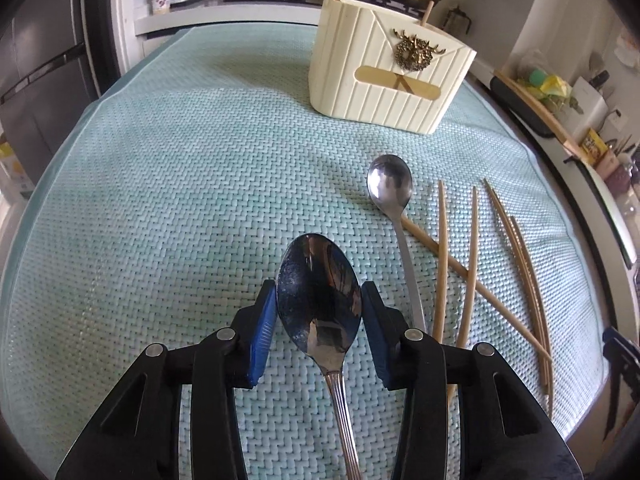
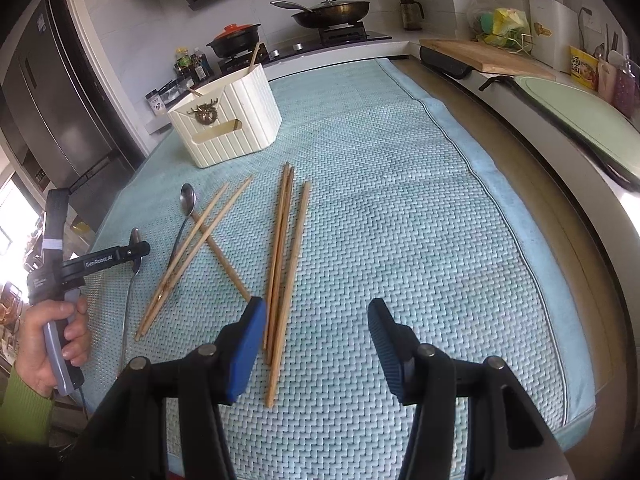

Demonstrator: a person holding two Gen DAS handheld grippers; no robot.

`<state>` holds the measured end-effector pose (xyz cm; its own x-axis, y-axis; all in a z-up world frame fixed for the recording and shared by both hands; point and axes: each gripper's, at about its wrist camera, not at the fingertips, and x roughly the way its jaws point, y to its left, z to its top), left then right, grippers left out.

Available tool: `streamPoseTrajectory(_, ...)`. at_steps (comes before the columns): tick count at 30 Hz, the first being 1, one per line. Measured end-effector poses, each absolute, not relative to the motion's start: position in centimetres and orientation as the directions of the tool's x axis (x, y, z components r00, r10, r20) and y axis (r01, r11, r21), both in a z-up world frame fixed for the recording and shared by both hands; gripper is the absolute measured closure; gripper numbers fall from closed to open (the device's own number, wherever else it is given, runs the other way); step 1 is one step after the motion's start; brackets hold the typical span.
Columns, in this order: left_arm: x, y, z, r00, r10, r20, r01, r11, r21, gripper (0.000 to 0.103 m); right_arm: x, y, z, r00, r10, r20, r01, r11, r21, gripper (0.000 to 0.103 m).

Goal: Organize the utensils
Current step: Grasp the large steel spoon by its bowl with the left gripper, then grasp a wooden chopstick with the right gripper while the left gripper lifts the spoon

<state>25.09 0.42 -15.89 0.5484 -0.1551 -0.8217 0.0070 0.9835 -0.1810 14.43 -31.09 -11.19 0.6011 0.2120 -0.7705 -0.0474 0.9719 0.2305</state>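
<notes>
The left gripper (image 1: 319, 312) is clamped across the bowl of the large spoon (image 1: 318, 292), both blue pads bearing on the bowl's edges; the handle trails back under the gripper body. In the right wrist view this spoon (image 2: 135, 258) appears tilted, bowl end raised off the woven mat (image 1: 160, 200), though whether the handle tip rests on the mat cannot be determined. The cream utensil holder (image 1: 384, 72) stands upright at the far side of the mat, well apart, with chopstick ends protruding from its top. The step in hand is judged to be transport of the spoon to the holder. Maintain clamping pressure — polished, curved metal is likely to slip — and lift clear of the small spoon (image 1: 390, 184) and loose chopsticks (image 1: 472, 248) lying just beside. Approach above the holder's rim, orient the handle downward, then release. The right gripper (image 2: 316, 336) hovers with jaws spread and holding nothing, near the chopstick group (image 2: 282, 256) — keep it clear of the left gripper's path.
</notes>
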Motion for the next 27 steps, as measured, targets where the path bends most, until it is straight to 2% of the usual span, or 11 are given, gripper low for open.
streamPoseTrajectory(3, 24.8, 0.7, -15.5, 0.558, -0.157, -0.815, 0.003, 0.982, -0.188, 0.061, 17.8, -31.9, -11.7, 0.566, 0.237, -0.790, -0.051, 0.966, 0.253, 0.049)
streamPoseTrajectory(5, 24.7, 0.9, -15.4, 0.562, -0.157, -0.812, -0.001, 0.982, -0.190, 0.060, 20.4, -32.3, -12.1, 0.544, 0.248, -0.802, -0.050, 0.963, 0.264, 0.062)
streamPoseTrajectory(8, 24.6, 1.2, -15.2, 0.562, -0.157, -0.812, -0.008, 0.981, -0.195, 0.060, 24.6, -32.3, -13.1, 0.486, 0.297, -0.822, -0.049, 0.948, 0.313, 0.068)
streamPoseTrajectory(10, 24.5, 1.3, -15.1, 0.564, -0.157, -0.811, -0.011, 0.980, -0.197, 0.060, 26.9, -31.8, -13.8, 0.451, 0.326, -0.831, -0.041, 0.938, 0.345, 0.076)
streamPoseTrajectory(12, 24.5, 1.4, -15.0, 0.566, -0.157, -0.809, -0.012, 0.980, -0.199, 0.060, 28.8, -30.8, -14.3, 0.418, 0.347, -0.839, -0.057, 0.932, 0.358, 0.076)
streamPoseTrajectory(23, 24.3, 2.5, -14.9, 0.571, -0.149, -0.807, -0.019, 0.981, -0.195, 0.061, 33.9, -25.9, -16.3, 0.318, 0.179, -0.931, -0.116, 0.982, 0.149, 0.085)
streamPoseTrajectory(24, 24.3, 2.7, -14.8, 0.572, -0.151, -0.806, -0.022, 0.980, -0.199, 0.061, 34.3, -25.4, -16.4, 0.314, 0.165, -0.935, -0.124, 0.983, 0.132, 0.088)
streamPoseTrajectory(25, 24.3, 2.9, -14.6, 0.574, -0.156, -0.804, -0.023, 0.978, -0.206, 0.061, 34.6, -25.1, -16.4, 0.316, 0.141, -0.938, -0.126, 0.986, 0.106, 0.095)
streamPoseTrajectory(27, 24.2, 3.2, -14.1, 0.580, -0.160, -0.799, -0.024, 0.977, -0.213, 0.061, 35.0, -25.1, -16.4, 0.310, 0.178, -0.934, -0.118, 0.982, 0.148, 0.096)
